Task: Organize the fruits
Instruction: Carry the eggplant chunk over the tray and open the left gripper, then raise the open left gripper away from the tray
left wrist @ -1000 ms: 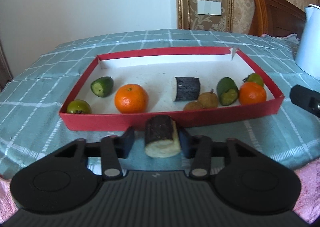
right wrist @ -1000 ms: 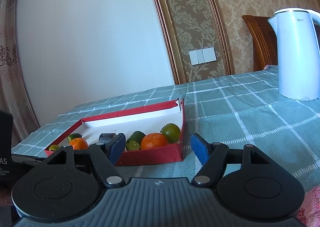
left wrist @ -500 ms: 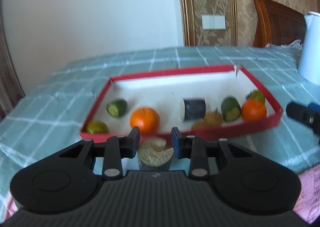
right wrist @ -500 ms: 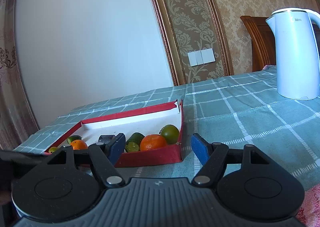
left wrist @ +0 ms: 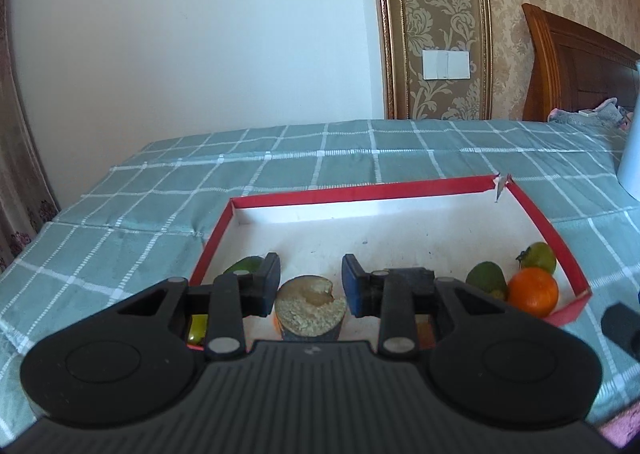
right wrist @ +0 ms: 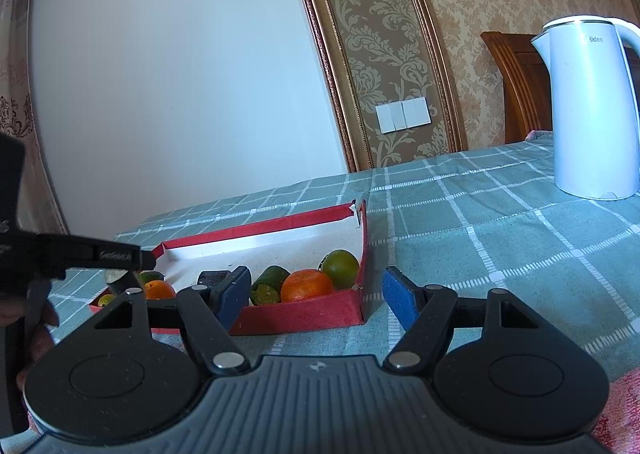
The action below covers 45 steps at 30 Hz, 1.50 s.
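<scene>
Left claw (left wrist: 310, 286): tilted down over the tray's near edge, pinching a dark-skinned cut fruit piece (left wrist: 311, 308), pale face up.
Right claw (right wrist: 316, 294): spread, holding nothing, low over the desk (right wrist: 500, 238) by the tray's near right corner.
Red tray (left wrist: 360, 190): orange (left wrist: 533, 291) at 3 o'clock, green fruits beside it.
Hidden: the tray's near row, behind the left claw.
</scene>
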Each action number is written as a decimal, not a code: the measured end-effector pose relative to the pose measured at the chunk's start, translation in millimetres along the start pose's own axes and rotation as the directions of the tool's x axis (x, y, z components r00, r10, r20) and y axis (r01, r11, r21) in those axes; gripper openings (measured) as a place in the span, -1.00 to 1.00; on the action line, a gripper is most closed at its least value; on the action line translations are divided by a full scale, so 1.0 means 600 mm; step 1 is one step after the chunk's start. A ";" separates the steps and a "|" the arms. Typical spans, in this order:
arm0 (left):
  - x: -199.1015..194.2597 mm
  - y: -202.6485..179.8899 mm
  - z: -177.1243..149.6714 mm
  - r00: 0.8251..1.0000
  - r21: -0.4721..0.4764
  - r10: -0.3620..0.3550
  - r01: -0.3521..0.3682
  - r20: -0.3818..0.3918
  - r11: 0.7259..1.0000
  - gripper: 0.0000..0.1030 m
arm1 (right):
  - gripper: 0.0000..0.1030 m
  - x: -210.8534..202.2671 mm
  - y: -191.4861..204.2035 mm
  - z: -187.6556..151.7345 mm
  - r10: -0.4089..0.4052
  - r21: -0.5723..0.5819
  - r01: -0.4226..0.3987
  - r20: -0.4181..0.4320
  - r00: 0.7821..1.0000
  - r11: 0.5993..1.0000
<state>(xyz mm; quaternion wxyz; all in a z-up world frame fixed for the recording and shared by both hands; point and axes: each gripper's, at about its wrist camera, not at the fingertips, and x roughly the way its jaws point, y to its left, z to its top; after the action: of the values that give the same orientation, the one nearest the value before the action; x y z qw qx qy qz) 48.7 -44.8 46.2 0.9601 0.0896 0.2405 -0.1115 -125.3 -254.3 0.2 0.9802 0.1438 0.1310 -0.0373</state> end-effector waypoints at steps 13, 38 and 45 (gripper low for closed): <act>0.029 -0.006 0.004 1.000 0.008 0.012 -0.012 0.004 1.000 -0.41 | 0.40 0.004 -0.001 0.000 0.009 0.007 -0.009 -0.009 1.000 1.000; 0.003 -0.012 0.008 0.999 0.000 0.012 -0.012 0.042 1.000 0.96 | 0.52 0.006 -0.004 -0.002 0.008 0.011 -0.008 -0.010 1.000 1.000; -0.044 -0.006 -0.005 0.999 -0.005 -0.016 0.016 0.029 1.000 1.00 | 0.52 0.005 -0.004 -0.003 0.003 0.012 -0.003 -0.007 1.000 1.000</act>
<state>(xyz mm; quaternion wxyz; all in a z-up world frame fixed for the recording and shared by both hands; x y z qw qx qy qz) 23.6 -43.1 55.8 0.9628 0.0836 0.2273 -0.1197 -123.2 -256.5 -2.8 0.9789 0.1502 0.1339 -0.0360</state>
